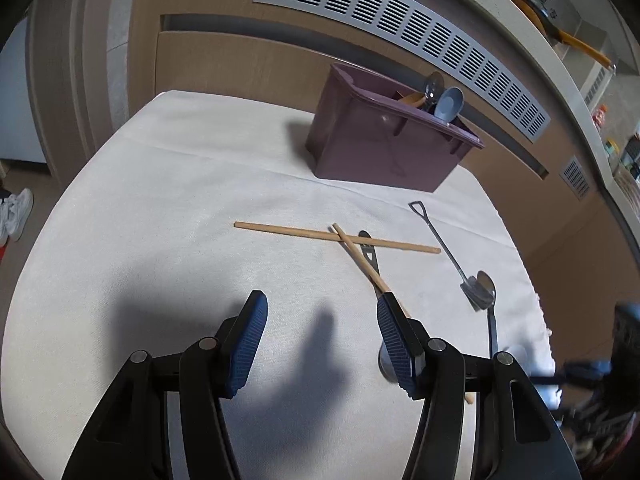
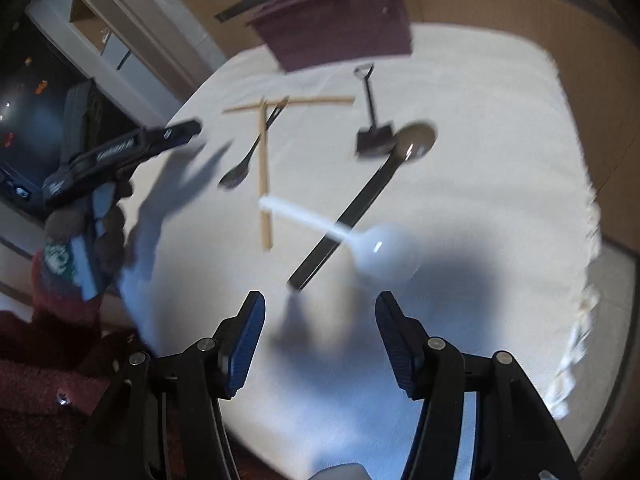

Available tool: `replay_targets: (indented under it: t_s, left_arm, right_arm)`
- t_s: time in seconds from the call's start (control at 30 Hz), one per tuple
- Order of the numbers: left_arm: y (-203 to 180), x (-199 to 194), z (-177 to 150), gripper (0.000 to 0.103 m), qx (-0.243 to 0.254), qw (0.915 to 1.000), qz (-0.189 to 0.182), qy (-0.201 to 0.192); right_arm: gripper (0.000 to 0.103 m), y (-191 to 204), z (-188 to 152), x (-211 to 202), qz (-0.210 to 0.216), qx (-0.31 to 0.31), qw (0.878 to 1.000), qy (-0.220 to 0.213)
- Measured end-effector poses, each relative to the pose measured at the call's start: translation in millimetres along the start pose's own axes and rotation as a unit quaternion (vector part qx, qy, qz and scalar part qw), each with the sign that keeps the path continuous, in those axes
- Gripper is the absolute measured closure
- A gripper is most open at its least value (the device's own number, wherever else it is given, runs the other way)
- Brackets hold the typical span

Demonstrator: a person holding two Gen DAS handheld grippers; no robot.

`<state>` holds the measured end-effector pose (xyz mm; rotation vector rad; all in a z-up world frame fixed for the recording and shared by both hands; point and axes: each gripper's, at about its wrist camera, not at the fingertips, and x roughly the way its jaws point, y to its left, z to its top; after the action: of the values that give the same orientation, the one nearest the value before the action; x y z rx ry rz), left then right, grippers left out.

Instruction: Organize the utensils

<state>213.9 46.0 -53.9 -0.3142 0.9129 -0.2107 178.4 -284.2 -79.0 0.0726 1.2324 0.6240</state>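
Both tongs stand released with nothing between their blue ribbed pads. From its own camera the left tongs [image 1: 322, 304] hang over the white cloth that covers the worktop [image 1: 140, 208], jaws spread wide; the right-hand pad [image 1: 394, 340] sits in front of a small metal spoon [image 1: 370, 258] and hides part of it, but does not press on it. The right tongs [image 2: 320, 304] hover over the near part of the cloth, jaws apart, above their own shadow; that view is blurred by motion.

Loose utensils lie on the cloth. Two pale wooden chopsticks cross each other: the long chopstick [image 1: 336, 237] lies crosswise, the second chopstick [image 1: 362, 262] runs over it toward the left tongs, right alongside the small metal spoon. Further right, a shovel-shaped spoon [image 1: 440, 246], with a looped handle end and a squared scoop, lies with its scoop touching the round bowl of a dark-handled metal spoon [image 1: 486, 288]. The right wrist view also shows a white plastic spoon [image 2: 360, 246], blurred, lying across the dark handle, its bowl nearest the right tongs.

At the far edge of the cloth stands a purple plastic bin [image 1: 380, 148], upright, with a flared rim. In its right corner stand a blue-grey spoon [image 1: 450, 104], a darker spoon [image 1: 434, 84] and something orange-brown that I cannot make out.

In the right wrist view a dark red sleeve [image 2: 44, 380] shows at lower left.
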Motion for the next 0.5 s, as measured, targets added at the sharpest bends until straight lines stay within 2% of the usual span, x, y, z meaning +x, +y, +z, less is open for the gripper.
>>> replay_targets:
  t_s: [0.07,0.3,0.5]
  left_arm:
    - [0,2,1,0.045,-0.005,1.0,-0.004,-0.002]
    - [-17,12,-1,0.045,0.018,0.9993,-0.019,0.027]
    - [-31,46,11,0.045,-0.006,0.9954,-0.046,0.084]
  right_arm:
    - [0.047,-2,-3,11,0.01,0.015,1.0,0.014]
    - [0.049,-17,30,23,-0.013,0.081,0.995,-0.052]
    - [0.049,-22,66,35,-0.056,0.096,0.989,-0.101]
